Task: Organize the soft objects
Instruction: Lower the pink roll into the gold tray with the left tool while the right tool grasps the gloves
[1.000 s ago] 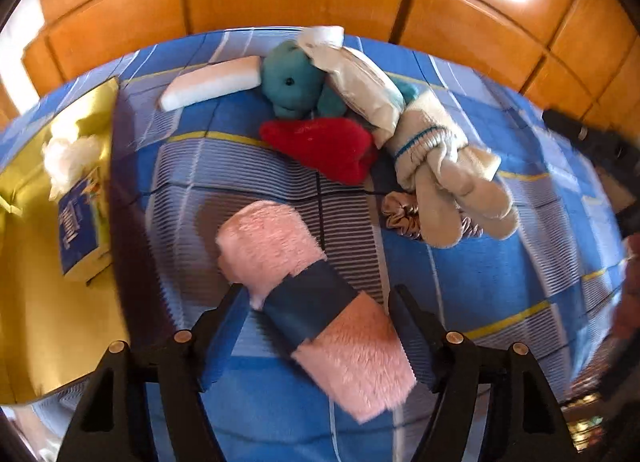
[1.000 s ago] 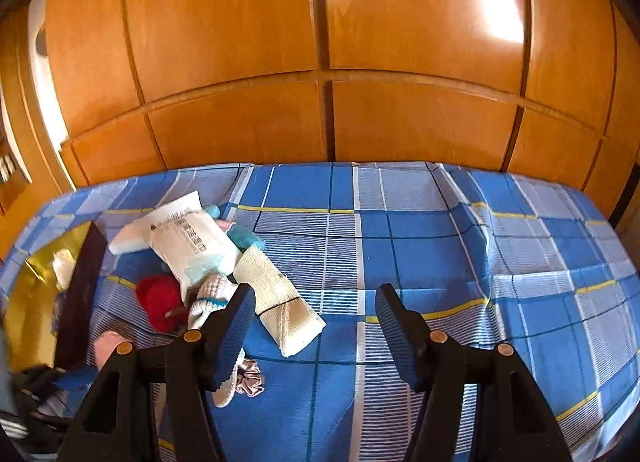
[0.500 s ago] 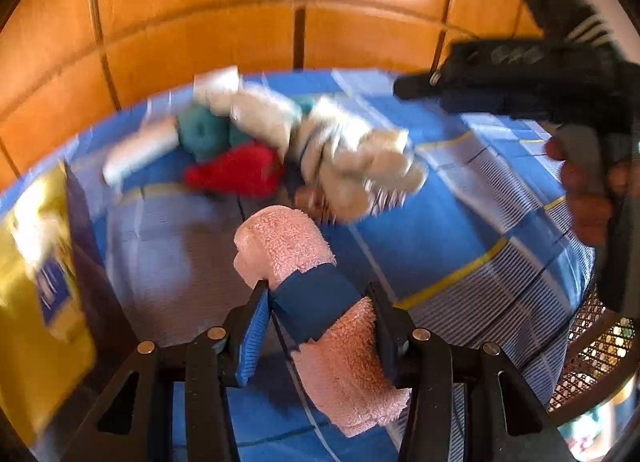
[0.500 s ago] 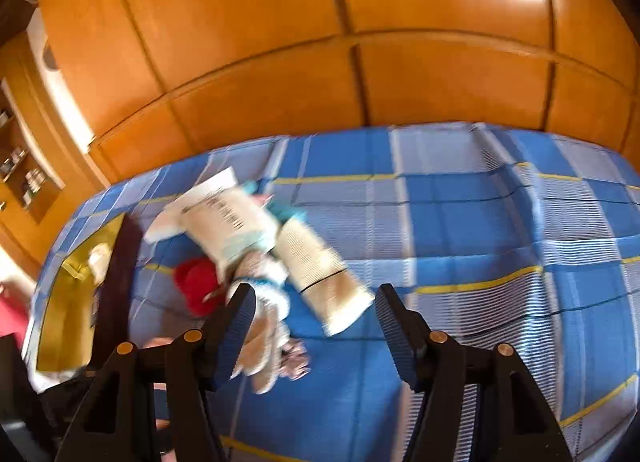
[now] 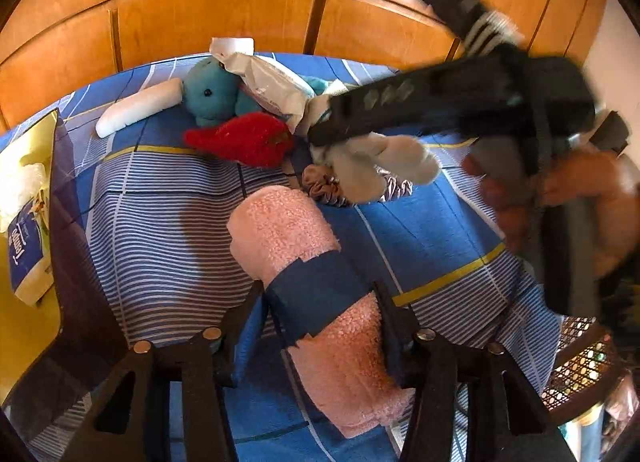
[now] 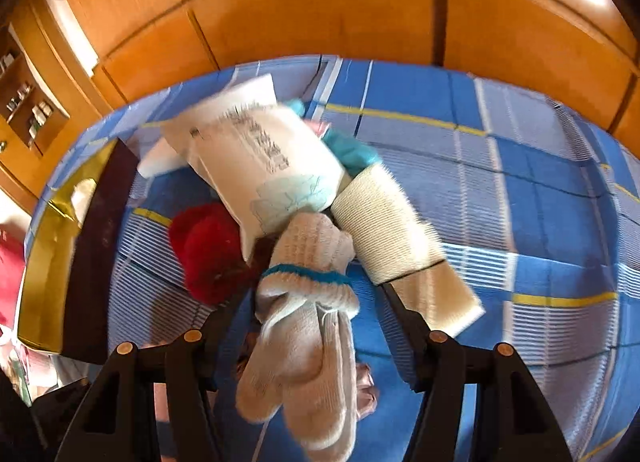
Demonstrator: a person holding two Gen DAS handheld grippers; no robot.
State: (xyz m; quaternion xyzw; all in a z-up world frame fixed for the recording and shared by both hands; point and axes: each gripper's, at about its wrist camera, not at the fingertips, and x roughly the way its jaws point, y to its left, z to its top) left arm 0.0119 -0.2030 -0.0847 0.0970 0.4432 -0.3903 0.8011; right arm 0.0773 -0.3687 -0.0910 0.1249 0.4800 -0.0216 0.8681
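Note:
My left gripper [image 5: 318,296] is shut on the blue band of a rolled pink towel [image 5: 308,282] and holds it over the blue checked cloth [image 5: 168,230]. My right gripper [image 6: 312,302] is open with its jaws on either side of a pair of white knitted gloves [image 6: 308,302]. The gloves lie in a pile with a red plush [image 6: 208,250], a white packet [image 6: 260,166], a beige roll [image 6: 396,242] and a teal plush toy [image 5: 210,90]. The right gripper's body [image 5: 460,106] reaches over that pile in the left wrist view.
A gold box [image 5: 24,198] with a dark wall stands at the left and holds a white and blue packet [image 5: 24,250]. A white sponge [image 5: 140,106] and a satin scrunchie [image 5: 324,188] lie on the cloth. Wooden panels [image 6: 320,10] rise behind the bed.
My left gripper closed on the pink towel and lifted it. My right gripper moved down and left over the pile, so that the gloves now sit between its jaws.

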